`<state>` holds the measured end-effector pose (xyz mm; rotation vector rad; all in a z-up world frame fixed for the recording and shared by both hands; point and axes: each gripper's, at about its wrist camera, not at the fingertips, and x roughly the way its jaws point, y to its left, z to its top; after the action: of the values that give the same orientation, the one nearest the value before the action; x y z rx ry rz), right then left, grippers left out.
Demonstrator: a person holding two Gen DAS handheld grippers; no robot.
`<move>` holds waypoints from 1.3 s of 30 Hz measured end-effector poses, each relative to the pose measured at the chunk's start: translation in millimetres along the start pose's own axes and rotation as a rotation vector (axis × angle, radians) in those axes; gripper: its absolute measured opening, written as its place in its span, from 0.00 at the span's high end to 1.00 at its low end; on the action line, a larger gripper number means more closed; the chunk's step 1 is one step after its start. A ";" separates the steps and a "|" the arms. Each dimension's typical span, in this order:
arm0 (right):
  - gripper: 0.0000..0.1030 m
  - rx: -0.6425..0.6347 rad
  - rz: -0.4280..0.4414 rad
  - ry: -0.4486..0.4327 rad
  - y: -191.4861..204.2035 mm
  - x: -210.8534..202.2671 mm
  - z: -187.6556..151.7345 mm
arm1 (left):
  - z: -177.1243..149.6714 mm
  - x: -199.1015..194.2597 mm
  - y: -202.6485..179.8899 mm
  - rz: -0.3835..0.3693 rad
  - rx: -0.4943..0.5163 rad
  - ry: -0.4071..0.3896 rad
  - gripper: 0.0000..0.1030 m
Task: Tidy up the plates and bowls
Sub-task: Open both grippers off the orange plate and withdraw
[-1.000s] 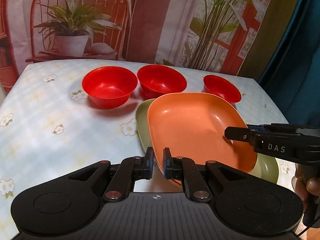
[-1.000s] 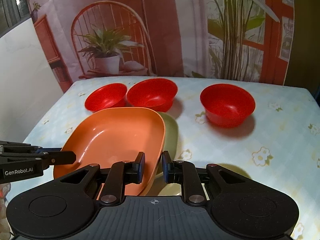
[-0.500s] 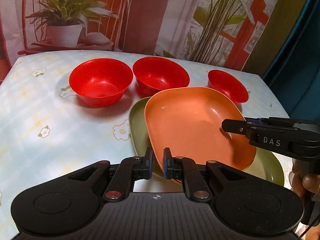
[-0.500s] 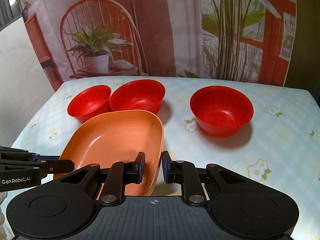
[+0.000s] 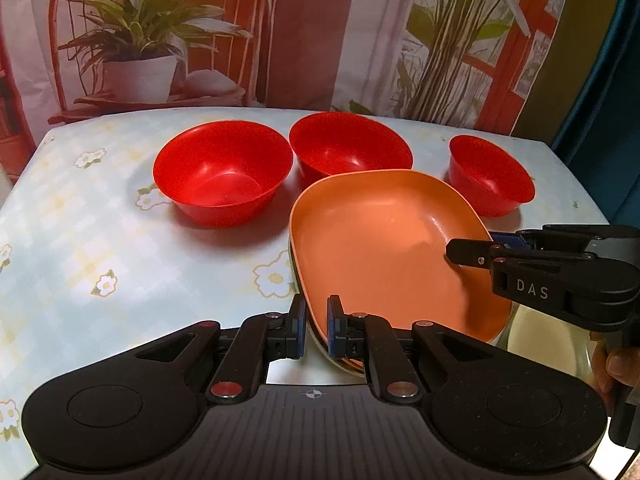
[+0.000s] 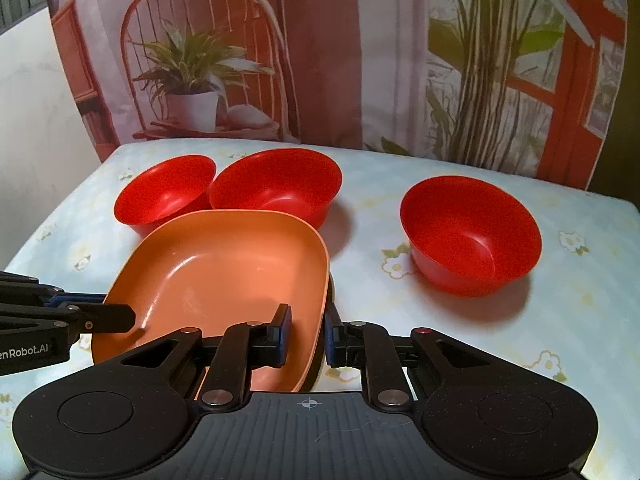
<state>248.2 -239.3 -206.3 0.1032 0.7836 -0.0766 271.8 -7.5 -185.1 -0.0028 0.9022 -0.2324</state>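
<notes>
between the two grippers, at the near centre of the table, sits the orange plate, a rounded-square dish with a raised rim. it rests nested on a pale green plate, of which only a sliver shows at 4 o'clock in the left wrist view and a thin edge under the orange rim in the right wrist view.

the left gripper has its jaws drawn nearly together around the orange plate's near rim, one blue-padded finger inside the dish and one outside; whether the pads actually press the rim cannot be told. the right gripper straddles the opposite rim the same way, with narrow gaps visible on either side of the edge, so its grip also cannot be told. each gripper appears in the other's view, reaching over the plate's side.

beyond the plate lie three red bowls. from the left wrist view, a large bowl stands apart at 11 o'clock, a second large bowl sits at 12 o'clock just behind the plate's far rim, and a smaller bowl sits at 1 o'clock.

the table wears a pale floral cloth. behind it hangs a printed backdrop of a potted plant, a wicker chair and red window frames.
</notes>
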 end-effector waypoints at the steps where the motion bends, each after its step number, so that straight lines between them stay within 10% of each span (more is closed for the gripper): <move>1: 0.86 -0.010 -0.007 -0.004 1.2 0.9 -0.7 | -0.2 0.9 0.6 0.000 0.000 0.000 0.89; 22: 0.80 -0.043 -0.047 -0.026 -4.5 -10.8 -15.0 | -5.0 1.3 3.7 0.000 -0.003 0.004 0.89; 39: 0.94 -0.040 -0.019 -0.020 -4.1 -13.7 -21.8 | -4.7 -1.1 3.7 0.000 -0.019 0.004 0.89</move>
<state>222.8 -240.3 -212.2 0.0572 0.7662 -0.0803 268.3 -3.2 -187.5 -0.0202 0.9084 -0.2240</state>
